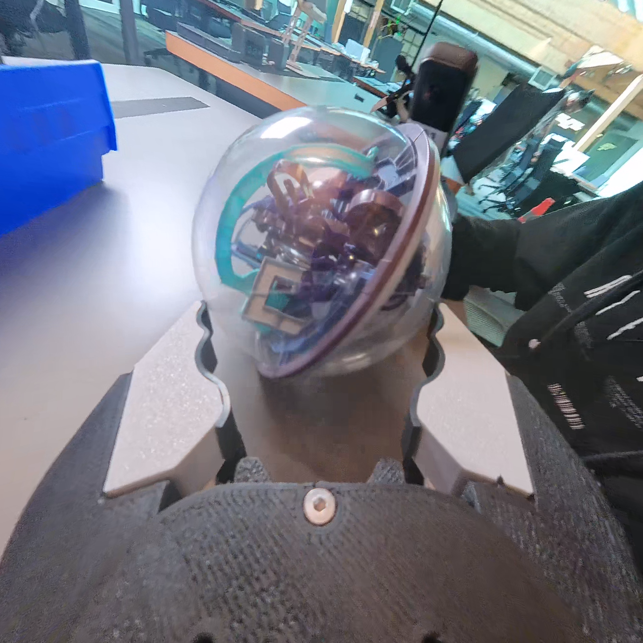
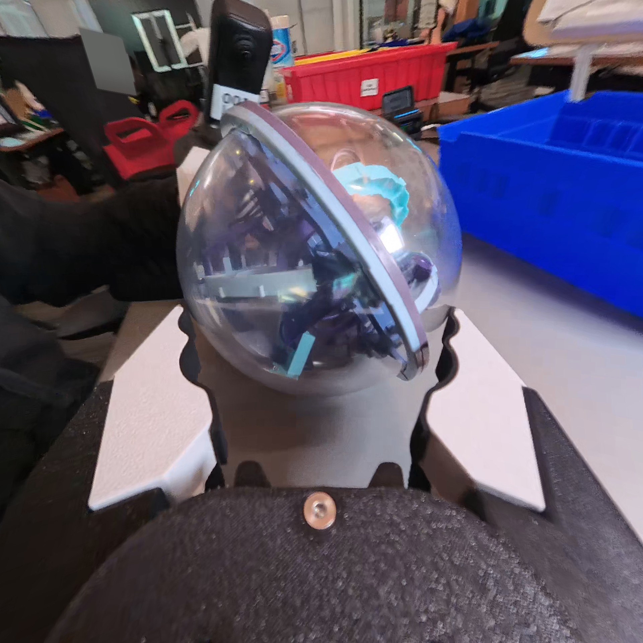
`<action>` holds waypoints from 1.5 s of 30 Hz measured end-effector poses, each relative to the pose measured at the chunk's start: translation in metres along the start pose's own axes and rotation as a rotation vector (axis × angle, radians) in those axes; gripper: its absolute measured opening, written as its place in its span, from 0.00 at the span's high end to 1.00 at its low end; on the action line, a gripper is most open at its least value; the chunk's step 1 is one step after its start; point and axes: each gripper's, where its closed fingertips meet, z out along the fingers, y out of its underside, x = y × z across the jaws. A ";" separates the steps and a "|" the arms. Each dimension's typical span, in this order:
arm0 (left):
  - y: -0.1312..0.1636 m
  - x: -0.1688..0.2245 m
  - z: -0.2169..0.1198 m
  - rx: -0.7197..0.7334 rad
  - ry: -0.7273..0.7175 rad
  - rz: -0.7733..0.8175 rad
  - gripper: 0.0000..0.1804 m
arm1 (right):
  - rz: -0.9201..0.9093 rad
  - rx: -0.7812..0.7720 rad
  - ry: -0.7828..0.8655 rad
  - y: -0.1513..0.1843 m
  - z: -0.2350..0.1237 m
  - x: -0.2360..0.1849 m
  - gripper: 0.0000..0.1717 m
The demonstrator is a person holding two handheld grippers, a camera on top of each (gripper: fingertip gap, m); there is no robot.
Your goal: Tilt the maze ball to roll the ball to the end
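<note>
The setting is a workshop hall with cluttered benches in the background; the working surface is a pale grey table (image 1: 87,313).

Left wrist view, left to right: a blue plastic storage bin (image 1: 48,139) stands on the table at the left edge. At centre, a clear plastic maze ball (image 1: 320,243) with teal, purple and brown tracks inside sits between the tips of the left gripper (image 1: 320,313). Its equatorial band runs tilted, from upper right down to lower left. The left gripper's two white fingers (image 1: 167,382) are spread very wide, one on each side of the sphere's lower half, and both tips meet the shell, so the ball is gripped. Behind the ball rises a black camera housing. At the right edge lies a black sleeve (image 1: 556,261) of a person.

Right wrist view, left to right: the black sleeve appears at left, with red containers beyond. The maze ball fills the centre, its band slanting from upper left to lower right. The right gripper (image 2: 316,320) has its white fingers (image 2: 149,400) equally wide apart, both tips against the lower shell, clasping it from the opposite side. The blue bin stands at right.

The small inner ball cannot be located; the interior is blurred.
</note>
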 end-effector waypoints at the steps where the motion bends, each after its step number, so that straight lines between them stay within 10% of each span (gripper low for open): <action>1: 0.000 -0.002 -0.001 -0.003 -0.021 0.016 0.36 | -0.037 0.002 0.034 -0.001 -0.002 0.004 0.20; 24: -0.031 -0.001 -0.003 0.124 -0.236 0.333 0.36 | -0.148 -0.204 0.150 0.025 0.008 0.018 0.23; 38: -0.040 0.029 0.026 0.123 -0.255 0.595 0.40 | -0.335 -0.004 0.155 -0.018 -0.010 0.006 0.19; 45: -0.051 0.020 0.003 0.236 -0.196 0.400 0.37 | -0.328 -0.051 0.104 -0.002 -0.020 0.011 0.19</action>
